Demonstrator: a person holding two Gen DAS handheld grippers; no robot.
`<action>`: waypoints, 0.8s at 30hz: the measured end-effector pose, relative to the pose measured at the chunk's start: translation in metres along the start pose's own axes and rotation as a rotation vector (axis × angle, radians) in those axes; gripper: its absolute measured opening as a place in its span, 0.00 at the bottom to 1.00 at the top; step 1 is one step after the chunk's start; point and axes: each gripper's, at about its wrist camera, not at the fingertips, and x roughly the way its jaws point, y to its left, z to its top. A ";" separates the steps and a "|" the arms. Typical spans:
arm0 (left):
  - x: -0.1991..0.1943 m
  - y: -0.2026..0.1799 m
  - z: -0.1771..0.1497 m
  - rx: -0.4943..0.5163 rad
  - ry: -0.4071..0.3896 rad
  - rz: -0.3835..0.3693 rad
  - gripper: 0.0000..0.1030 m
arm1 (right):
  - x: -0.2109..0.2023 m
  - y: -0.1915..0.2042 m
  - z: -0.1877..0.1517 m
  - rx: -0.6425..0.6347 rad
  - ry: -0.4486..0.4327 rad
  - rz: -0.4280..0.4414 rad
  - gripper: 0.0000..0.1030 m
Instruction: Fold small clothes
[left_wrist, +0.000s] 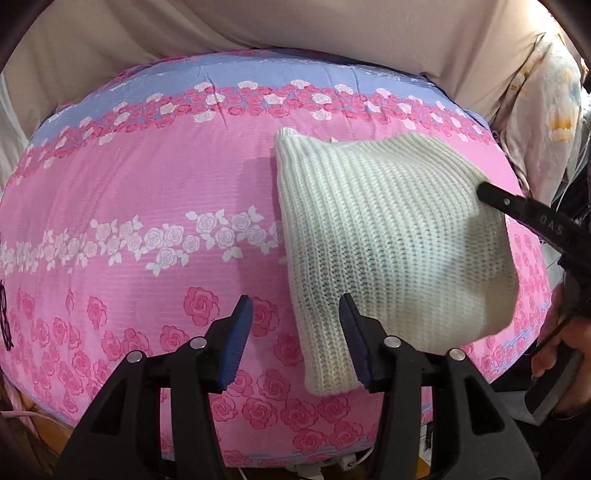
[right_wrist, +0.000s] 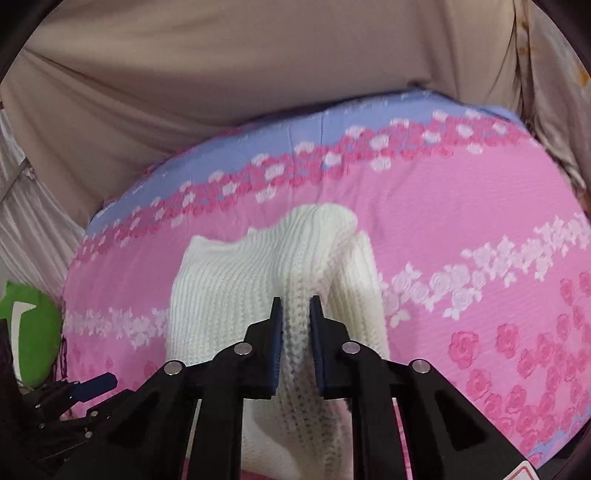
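Item: cream knit garment (left_wrist: 391, 236); soft, light, floppy, stretchy rib; lies on pink floral bedspread (left_wrist: 147, 192); R gripper (right_wrist: 295, 321) clamped on raised fold; L gripper (left_wrist: 295, 314) apart, empty; take by edges/corners

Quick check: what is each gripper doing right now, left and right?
Left gripper: open, nothing between its pads, poised over the pink floral bedcover.
Right gripper: shut on a fold of the white knitted garment.

White knit (right_wrist: 258, 280) lower end cut off by frame, hand (left_wrist: 565, 339) mostly hidden
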 end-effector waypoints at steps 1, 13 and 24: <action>0.005 0.000 0.000 -0.007 0.009 -0.002 0.46 | 0.003 -0.005 -0.001 -0.005 -0.002 -0.021 0.08; 0.023 -0.017 0.009 -0.005 0.042 -0.012 0.46 | 0.037 -0.009 -0.009 -0.020 0.119 -0.049 0.55; 0.035 -0.026 0.012 -0.023 0.052 -0.008 0.46 | 0.063 -0.044 -0.023 -0.003 0.170 -0.028 0.14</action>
